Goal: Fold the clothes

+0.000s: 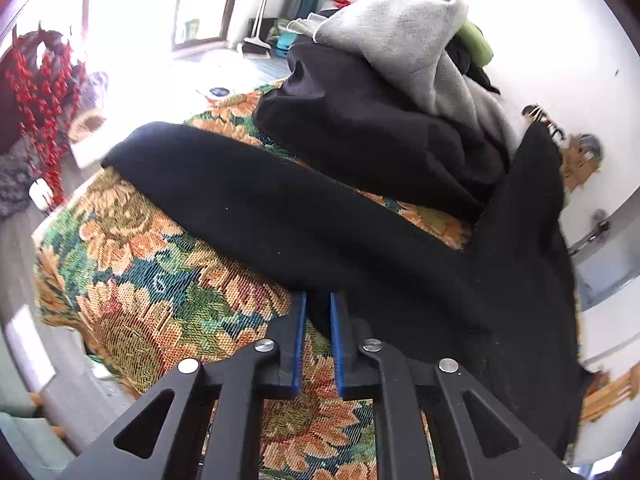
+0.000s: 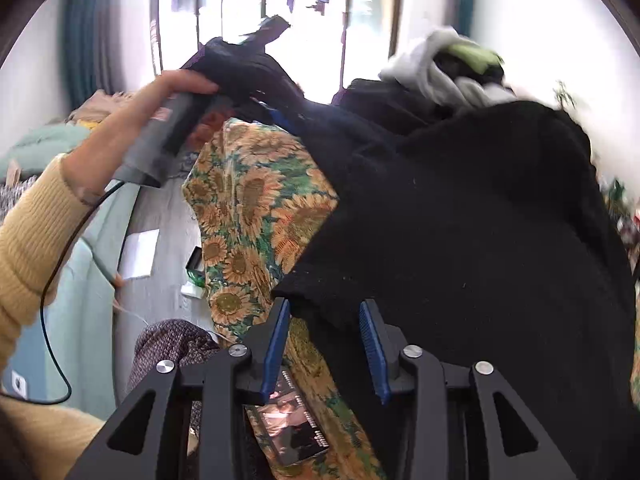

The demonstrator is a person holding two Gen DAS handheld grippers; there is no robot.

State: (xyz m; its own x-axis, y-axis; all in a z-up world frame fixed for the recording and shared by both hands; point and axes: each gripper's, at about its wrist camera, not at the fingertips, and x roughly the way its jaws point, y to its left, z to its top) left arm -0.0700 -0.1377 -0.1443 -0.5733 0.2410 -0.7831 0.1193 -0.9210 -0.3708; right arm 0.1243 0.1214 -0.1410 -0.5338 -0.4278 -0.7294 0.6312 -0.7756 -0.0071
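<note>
A black knit garment (image 1: 280,208) lies stretched across the sunflower-patterned tablecloth (image 1: 160,280), one long part reaching to the upper left. My left gripper (image 1: 318,308) is shut on its near edge, with black fabric pinched between the blue pads. In the right wrist view the same garment (image 2: 460,240) fills the right side. My right gripper (image 2: 324,312) holds its ribbed hem, and the bunched cloth fills the gap between the pads. Farther back there, a person's hand (image 2: 160,104) holds the left gripper (image 2: 276,114), which lifts a dark part of the cloth.
A pile of clothes (image 1: 400,44) in grey, black and green sits at the back of the table. Red berry branches (image 1: 44,92) stand at the left. A dark printed card (image 2: 292,428) lies on the tablecloth (image 2: 248,200) under my right gripper. A yellow sleeve (image 2: 32,240) and a black cable (image 2: 60,264) are at the left.
</note>
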